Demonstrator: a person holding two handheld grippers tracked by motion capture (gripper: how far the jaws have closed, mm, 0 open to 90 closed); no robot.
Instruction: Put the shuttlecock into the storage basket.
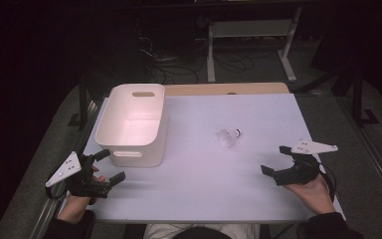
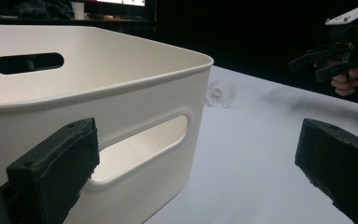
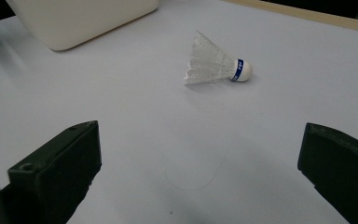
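One shuttlecock [image 3: 216, 65] is the work item. It lies on its side on the white table [image 1: 204, 174], right of centre, feather skirt toward the bin and white cork tip with its blue band pointing away from it. It is untouched; nothing holds or presses it.

Right gripper [image 1: 281, 162]: held low over the table near the right edge, aimed at the shuttlecock, which sits ahead of it and well apart. Jaws are spread wide with nothing between them.

Left gripper [image 1: 110, 166]: held near the table's near left corner, just beside the front wall of the white bin [image 1: 151, 149]. Jaws are likewise spread wide and empty; in the left gripper view one jaw sits close to the bin's front handle slot, without visible contact.

The bin stands upright at the left of the table, interior apparently empty.

Status, as judged: work appears to be placing the shuttlecock in the bin. No step is complete. Remaining: close the right gripper's distance to the shuttlecock, grasp it lightly, carry it over the rim, release.
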